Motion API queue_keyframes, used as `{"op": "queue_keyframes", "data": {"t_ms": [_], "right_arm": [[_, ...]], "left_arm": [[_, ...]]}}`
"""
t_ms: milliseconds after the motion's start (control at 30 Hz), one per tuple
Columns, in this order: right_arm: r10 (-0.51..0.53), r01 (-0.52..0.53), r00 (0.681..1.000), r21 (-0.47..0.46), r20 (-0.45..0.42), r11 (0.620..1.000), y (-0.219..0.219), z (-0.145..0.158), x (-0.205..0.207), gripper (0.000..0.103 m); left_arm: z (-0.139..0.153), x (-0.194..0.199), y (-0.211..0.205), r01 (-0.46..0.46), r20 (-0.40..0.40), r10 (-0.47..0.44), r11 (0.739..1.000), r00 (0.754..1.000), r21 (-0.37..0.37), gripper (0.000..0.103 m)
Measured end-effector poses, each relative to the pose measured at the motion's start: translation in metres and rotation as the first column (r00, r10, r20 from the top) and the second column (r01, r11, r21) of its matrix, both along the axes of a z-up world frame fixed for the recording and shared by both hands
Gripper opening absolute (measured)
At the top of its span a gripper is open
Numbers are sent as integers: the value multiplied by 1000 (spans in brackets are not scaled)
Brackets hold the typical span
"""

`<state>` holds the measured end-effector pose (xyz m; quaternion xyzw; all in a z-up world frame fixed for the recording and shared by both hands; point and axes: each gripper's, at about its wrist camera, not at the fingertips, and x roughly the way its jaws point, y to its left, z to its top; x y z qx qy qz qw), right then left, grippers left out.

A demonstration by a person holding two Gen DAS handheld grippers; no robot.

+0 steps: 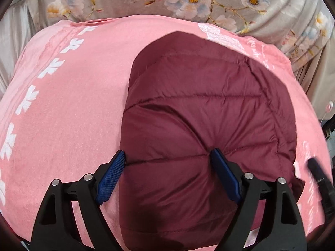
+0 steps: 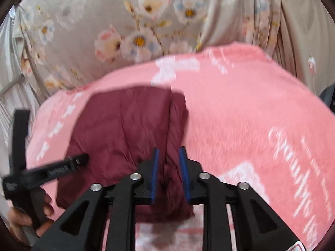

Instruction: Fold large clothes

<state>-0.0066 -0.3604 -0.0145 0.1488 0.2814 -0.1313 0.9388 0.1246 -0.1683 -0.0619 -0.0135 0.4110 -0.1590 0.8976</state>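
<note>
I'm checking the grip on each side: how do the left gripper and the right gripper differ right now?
The left gripper stands wide open, its blue pads astride a broad, puffy part of the maroon jacket; the right gripper is much narrower, with a bunched fold of the jacket between its pads. Whether those pads press the fold, the blurred picture does not show. The left view is sharp, the right smeared. Both have black arms and blue pads over the pink blanket.

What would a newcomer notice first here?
A maroon puffer jacket, partly folded, lies on a pink blanket with white leaf prints. The left hand-held gripper stands wide open over its near edge. Behind hangs a grey floral curtain.
</note>
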Motion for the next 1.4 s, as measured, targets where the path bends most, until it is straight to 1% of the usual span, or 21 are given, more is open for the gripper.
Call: {"op": "queue_keyframes", "data": {"t_ms": [33,67,133,167,300,400,467,500,533,567,600,700,733,800,900,1000,1133,1233,1400], "right_arm": [[2,-2,1000,-8,27,1000,-1,12,4,44],[4,-4,999,-14,44,1000,-2,19,11,46],[0,2,999,-35,50,999,-6,26,27,46],[-2,4,999,-40,48,999,-9,28,38,46],[-1,1,1000,-5,24,1000,-21,22,75,46],[3,-3,1000,-9,-18,1000,-24,12,103,46],[19,-20,998,-7,-52,1000,-23,4,119,43],[29,-30,997,-10,-74,999,-22,-2,128,38],[39,-41,995,-22,-96,999,-20,-8,136,15],[39,-42,994,-35,-107,998,-18,-10,139,5],[32,-38,994,-51,-107,998,-18,-11,141,3],[-22,15,998,-123,-55,992,-22,0,138,2],[-32,24,998,-140,-59,990,-23,0,141,2],[-42,23,993,-172,-106,985,-27,-11,153,2],[-35,8,987,-171,-154,985,-33,-34,162,2],[-34,8,987,-160,-159,987,-35,-45,162,2],[-39,10,986,-174,-164,985,-34,-56,163,2],[-52,20,985,-192,-165,981,-30,-62,163,2],[-68,27,982,-225,-175,974,-24,-68,166,2]], "left_arm": [[4,1,1,-5,3,5,1000,1000,-12,79],[9,2,3,-11,10,11,1000,1000,-25,78],[26,6,7,-23,36,25,998,999,-61,78],[32,9,7,-28,50,31,997,998,-67,78],[65,25,6,-58,126,68,995,990,-79,79],[76,43,-1,-63,147,73,995,987,-71,79],[78,56,-9,-66,150,75,996,986,-63,79],[77,61,-12,-66,153,74,996,985,-56,79],[74,67,-17,-68,150,73,997,986,-42,79],[72,72,-20,-68,144,72,997,987,-35,79],[67,78,-25,-66,135,69,998,988,-24,79],[53,92,-36,-61,114,60,998,992,5,79],[48,96,-40,-63,109,61,998,992,14,79],[35,103,-47,-65,86,62,998,994,26,79],[19,108,-55,-66,68,64,997,996,31,81],[12,108,-60,-73,82,70,996,994,43,83],[1,109,-67,-87,100,80,994,992,69,87],[-4,111,-69,-94,99,86,993,991,77,89],[-10,112,-73,-104,115,93,990,989,91,90]]}}
